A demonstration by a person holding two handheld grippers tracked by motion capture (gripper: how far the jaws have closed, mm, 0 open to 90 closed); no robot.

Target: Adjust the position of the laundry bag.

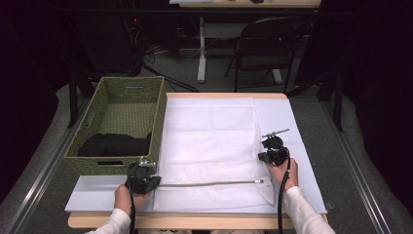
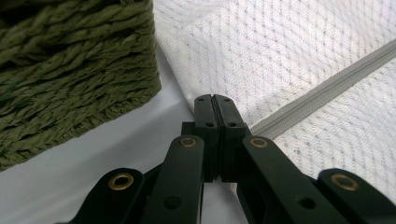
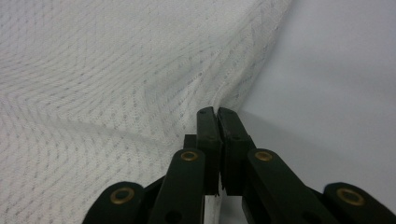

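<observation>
White mesh bag (image 1: 209, 146) lies flat on the table (image 1: 302, 126), zipper (image 1: 209, 184) along its near edge. The left gripper (image 2: 215, 100) pinches its corner beside the green basket (image 1: 122, 105); the right gripper (image 3: 215, 112) clamps its opposite edge.

We see a dim room with dark surroundings. A black metal folding chair (image 1: 265, 46) stands beyond the table on grey carpet floor (image 1: 185, 73), beside a white desk leg (image 1: 201, 48). Black cables (image 1: 151, 61) trail on the floor at left.
</observation>
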